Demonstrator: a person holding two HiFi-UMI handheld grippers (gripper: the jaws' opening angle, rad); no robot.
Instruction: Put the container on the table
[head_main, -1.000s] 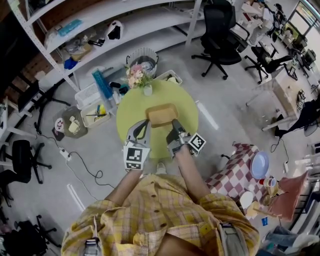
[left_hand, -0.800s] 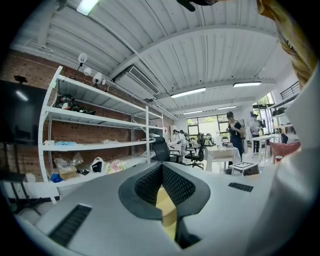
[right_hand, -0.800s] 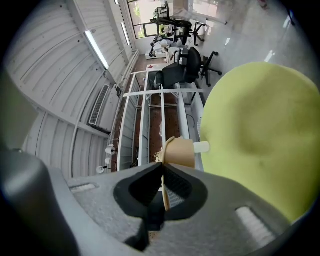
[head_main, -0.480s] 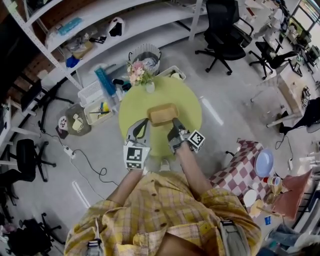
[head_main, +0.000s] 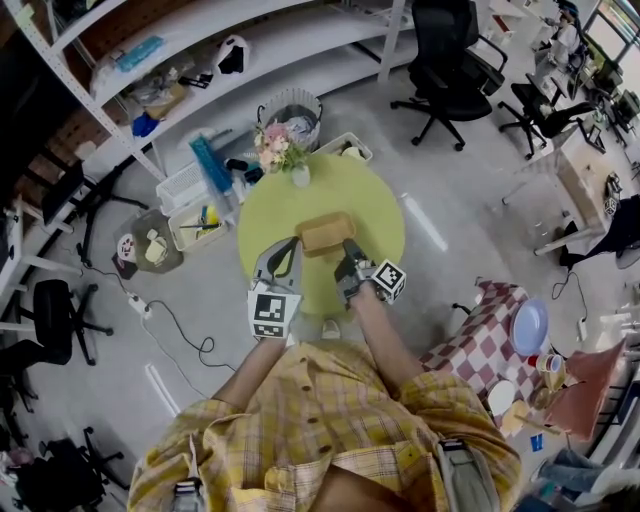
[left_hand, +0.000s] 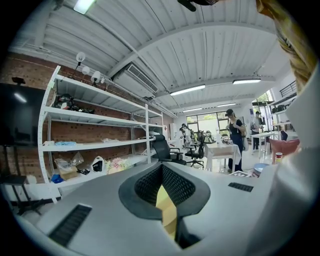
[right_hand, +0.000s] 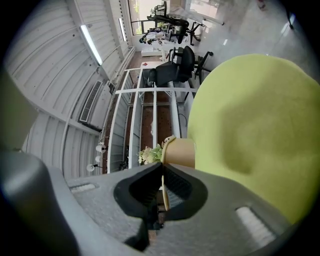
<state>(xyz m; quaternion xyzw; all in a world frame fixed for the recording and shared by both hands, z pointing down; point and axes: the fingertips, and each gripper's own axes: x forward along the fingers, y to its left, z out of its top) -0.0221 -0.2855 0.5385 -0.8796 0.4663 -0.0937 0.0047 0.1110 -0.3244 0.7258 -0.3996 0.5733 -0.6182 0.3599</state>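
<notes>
A tan rectangular container (head_main: 323, 230) is over the round green table (head_main: 370, 200), close to its near edge. My left gripper (head_main: 293, 244) holds the container's left end and my right gripper (head_main: 348, 245) its right end. In the left gripper view the jaws (left_hand: 161, 167) are shut on a thin yellow-tan rim (left_hand: 168, 212). In the right gripper view the jaws (right_hand: 162, 169) pinch a thin tan rim, with the container's wall (right_hand: 180, 152) beyond them and the table (right_hand: 250, 125) beside it. Whether the container's bottom touches the table I cannot tell.
A vase of pink flowers (head_main: 278, 150) stands at the table's far edge. White bins (head_main: 190, 225) and a wire basket (head_main: 288, 110) sit on the floor behind the table, under long shelves (head_main: 200, 50). A checkered table (head_main: 470, 350) with a plate is at the right. Office chairs (head_main: 445, 70) stand beyond.
My right gripper has sunk a little toward the table with the container's end. The left gripper has hardly moved, and both stay shut on the rim.
</notes>
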